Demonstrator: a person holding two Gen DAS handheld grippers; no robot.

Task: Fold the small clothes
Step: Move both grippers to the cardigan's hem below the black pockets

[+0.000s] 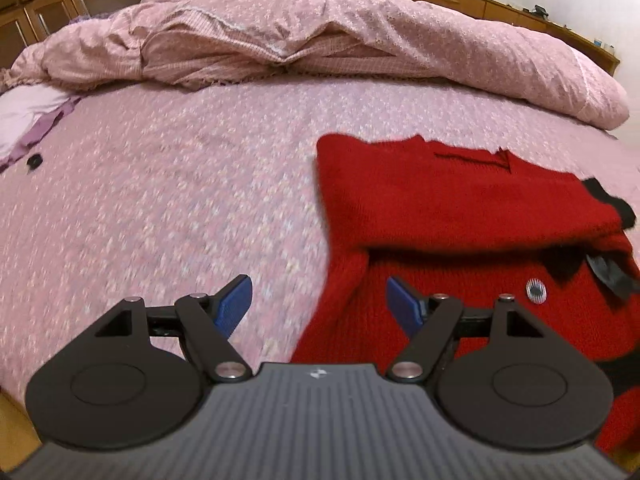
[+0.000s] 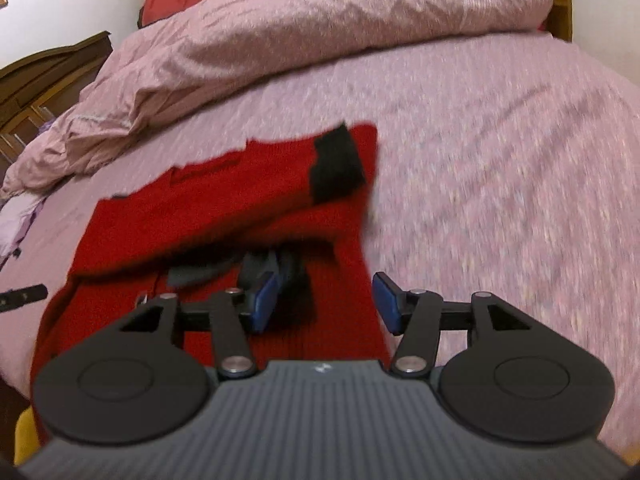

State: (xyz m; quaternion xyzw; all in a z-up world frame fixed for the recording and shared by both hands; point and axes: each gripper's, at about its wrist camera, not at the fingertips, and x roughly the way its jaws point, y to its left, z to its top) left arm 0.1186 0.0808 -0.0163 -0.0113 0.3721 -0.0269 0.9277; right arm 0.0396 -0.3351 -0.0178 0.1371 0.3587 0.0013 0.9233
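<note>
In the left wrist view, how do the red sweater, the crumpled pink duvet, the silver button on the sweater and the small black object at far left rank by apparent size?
1. Pink duvet, though farthest away.
2. Red sweater.
3. Small black object and silver button: they look alike, so I leave them unranked.

Lighting is dim, warm and even. Motion blur smears the red sweater (image 2: 224,208) and bedspread (image 2: 500,200). Fisheye distortion curves both frames' edges.

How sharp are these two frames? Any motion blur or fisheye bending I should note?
Left wrist view: mostly sharp on the red sweater, slight smear on the bedsheet near the left gripper; the bed bulges from fisheye. Right wrist view: clear motion blur across the sweater and bedsheet; the right gripper stays crisp.
</note>
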